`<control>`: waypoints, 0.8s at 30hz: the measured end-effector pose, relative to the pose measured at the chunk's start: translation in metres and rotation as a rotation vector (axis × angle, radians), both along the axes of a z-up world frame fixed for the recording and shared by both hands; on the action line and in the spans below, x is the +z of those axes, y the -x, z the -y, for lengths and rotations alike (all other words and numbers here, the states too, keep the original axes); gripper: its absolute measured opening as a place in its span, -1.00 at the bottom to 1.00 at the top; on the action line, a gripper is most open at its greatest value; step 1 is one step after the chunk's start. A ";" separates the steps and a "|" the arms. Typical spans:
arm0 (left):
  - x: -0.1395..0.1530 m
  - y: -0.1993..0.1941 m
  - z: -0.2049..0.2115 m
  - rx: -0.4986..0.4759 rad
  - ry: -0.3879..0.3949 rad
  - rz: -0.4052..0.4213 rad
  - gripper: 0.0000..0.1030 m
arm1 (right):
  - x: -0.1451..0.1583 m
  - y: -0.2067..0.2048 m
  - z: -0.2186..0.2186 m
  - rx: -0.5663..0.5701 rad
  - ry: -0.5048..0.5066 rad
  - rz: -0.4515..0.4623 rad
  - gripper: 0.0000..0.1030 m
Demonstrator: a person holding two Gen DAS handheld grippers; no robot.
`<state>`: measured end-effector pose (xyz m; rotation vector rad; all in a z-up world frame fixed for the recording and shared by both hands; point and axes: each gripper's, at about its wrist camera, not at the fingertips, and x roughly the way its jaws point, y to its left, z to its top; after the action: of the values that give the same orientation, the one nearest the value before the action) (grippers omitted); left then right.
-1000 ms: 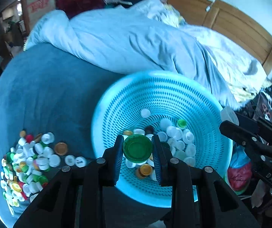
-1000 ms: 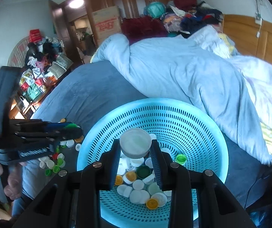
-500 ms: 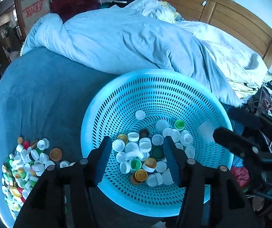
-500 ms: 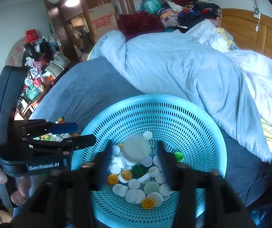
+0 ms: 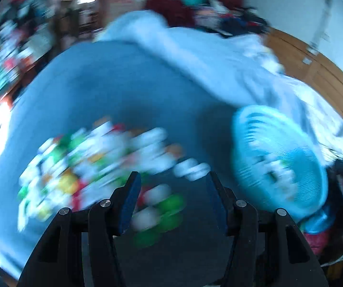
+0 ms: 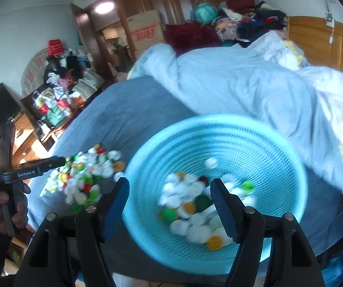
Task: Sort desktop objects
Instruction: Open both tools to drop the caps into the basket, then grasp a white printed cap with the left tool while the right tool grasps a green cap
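I see a light turquoise basket (image 6: 219,138) patterned all over with rows of small holes, and the caps in it (image 6: 195,205) are mostly white with a few green, orange and dark ones. The heap of caps (image 6: 85,177) outside it mixes white, green, yellow, red and orange on a dark blue bedsheet (image 6: 128,114), beside a pale blue duvet (image 6: 238,88). My tongs are black with blue pads (image 5: 129,198).
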<state>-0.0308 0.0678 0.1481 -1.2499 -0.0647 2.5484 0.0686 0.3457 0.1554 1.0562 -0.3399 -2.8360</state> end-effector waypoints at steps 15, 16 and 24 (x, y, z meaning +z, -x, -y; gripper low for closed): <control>-0.127 -0.021 0.041 0.012 0.097 0.077 -0.05 | -0.091 0.021 0.125 0.236 -0.021 0.175 0.46; -0.128 -0.017 0.041 0.011 0.097 0.072 -0.05 | -0.093 0.022 0.127 0.235 -0.021 0.179 0.46; -0.127 -0.012 0.046 0.033 0.109 0.049 -0.52 | -0.108 0.032 0.165 0.318 -0.030 0.200 0.12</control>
<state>-0.0191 0.0222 0.0215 -1.3620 0.0438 2.5806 0.0369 0.1808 0.0478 1.2763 -0.1291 -2.4709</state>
